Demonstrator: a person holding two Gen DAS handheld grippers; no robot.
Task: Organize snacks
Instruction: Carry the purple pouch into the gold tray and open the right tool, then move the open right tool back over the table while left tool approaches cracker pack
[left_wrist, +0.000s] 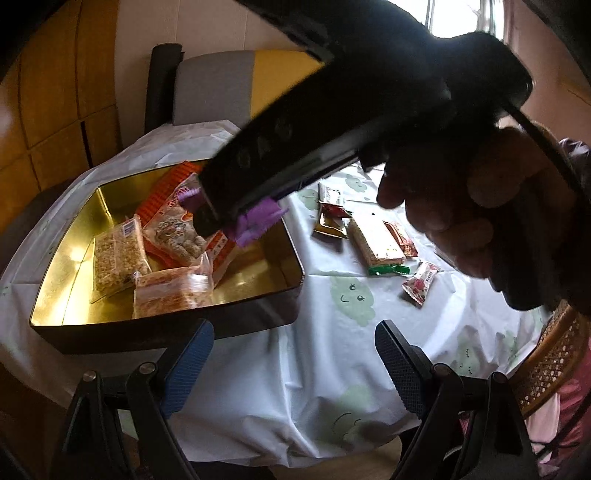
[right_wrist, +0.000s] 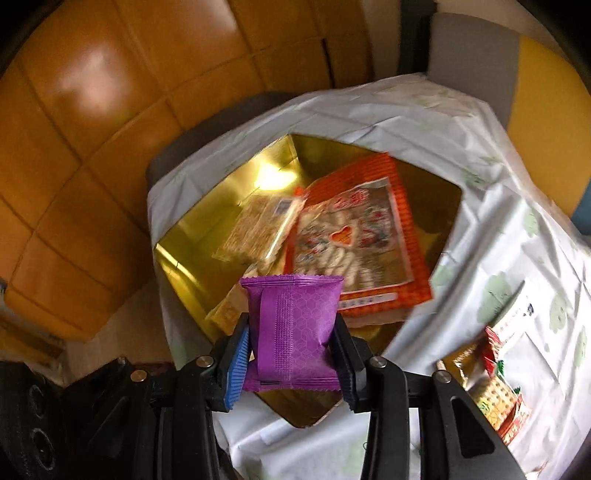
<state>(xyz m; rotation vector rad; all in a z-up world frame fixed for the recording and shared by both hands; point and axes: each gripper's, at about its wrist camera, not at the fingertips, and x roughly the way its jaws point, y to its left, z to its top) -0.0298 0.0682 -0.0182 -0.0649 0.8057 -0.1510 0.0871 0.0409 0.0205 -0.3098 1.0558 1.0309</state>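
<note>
The right gripper (right_wrist: 291, 350) grasps a purple snack packet (right_wrist: 293, 332), its blue pads (right_wrist: 236, 365) pressed against the packet's two sides. The right wrist view shows the packet held above the near edge of the gold tin (right_wrist: 177, 254). That view also shows the packet's seam and serrated ends, which the left wrist view does not.

The left wrist view shows the left gripper (left_wrist: 295, 369) with its fingers spread wide and nothing between them, above the white tablecloth (left_wrist: 277, 387). Only this view shows the person's hand (left_wrist: 461, 206) around the right gripper's handle. There the purple packet (left_wrist: 255, 221) shows only as ends protruding on either side of the right gripper's tip, over the tin's interior.

Count inside the tin, left wrist view: four packets.
- One clear pack of pale puffed pieces (left_wrist: 118, 254).
- One clear pack with an orange band (left_wrist: 173, 291).
- One large orange bag (left_wrist: 173, 184).
- One white-and-red pack (left_wrist: 177, 229) lying on the orange bag.

Count on the tablecloth outside the tin, left wrist view: about six packets. These include one long bar with a green end (left_wrist: 376, 247) and one small pink-and-white sachet (left_wrist: 421, 282). The right wrist view shows this group only as a blurred cluster at its right edge.

One grey chair back (left_wrist: 214, 88) stands beyond the table.
</note>
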